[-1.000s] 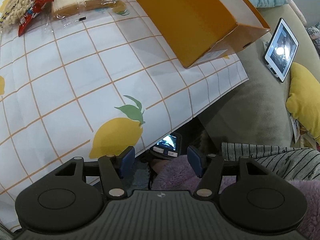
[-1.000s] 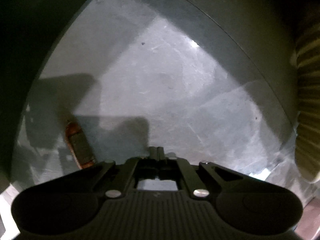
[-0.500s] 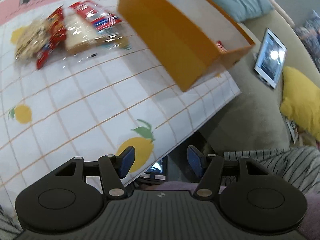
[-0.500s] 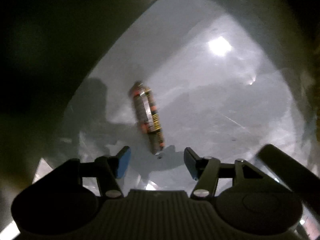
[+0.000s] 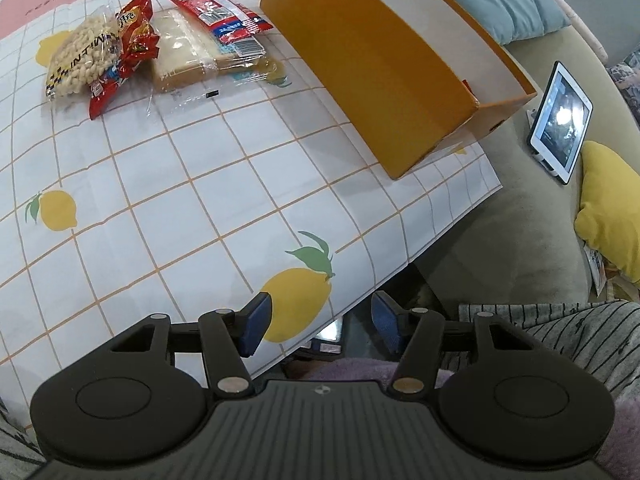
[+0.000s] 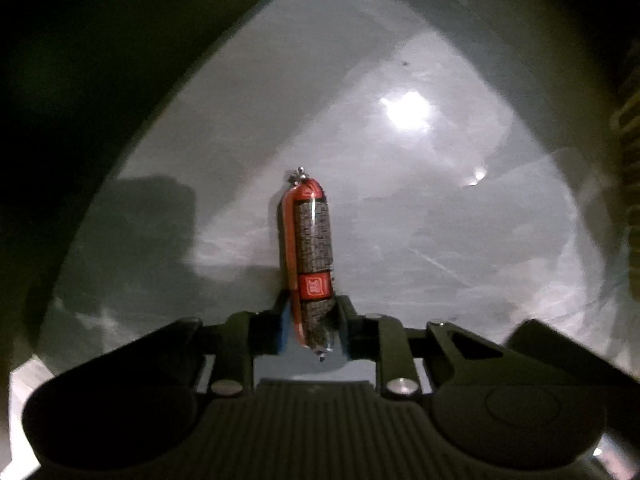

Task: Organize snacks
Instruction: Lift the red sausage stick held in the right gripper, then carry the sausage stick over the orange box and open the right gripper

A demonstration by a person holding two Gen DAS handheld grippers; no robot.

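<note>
In the right wrist view a red-and-dark sausage stick (image 6: 312,236) points away from me over a dim grey floor (image 6: 460,232). My right gripper (image 6: 314,328) is closing on the stick's near end, and both pads touch its sides. In the left wrist view my left gripper (image 5: 318,322) hovers over the near edge of the lemon-print tablecloth (image 5: 160,184). Its jaws are closing a little, still wide apart with nothing between them. Far left lie a peanut bag (image 5: 82,58), a red snack pack (image 5: 136,40), a wrapped bread pack (image 5: 184,60) and a red-and-blue packet (image 5: 224,12). An orange box (image 5: 380,64) stands at the back right.
A tablet (image 5: 560,116) and a yellow cushion (image 5: 612,208) rest on the olive sofa (image 5: 520,220) to the right. A person's striped trouser leg (image 5: 560,328) is at lower right. A lit phone (image 5: 330,330) shows below the table edge. Dark walls ring the floor in the right view.
The right gripper opened, moved over the sausage stick and closed around its near end. The left gripper drew back and up, so more of the table and snacks now shows.
</note>
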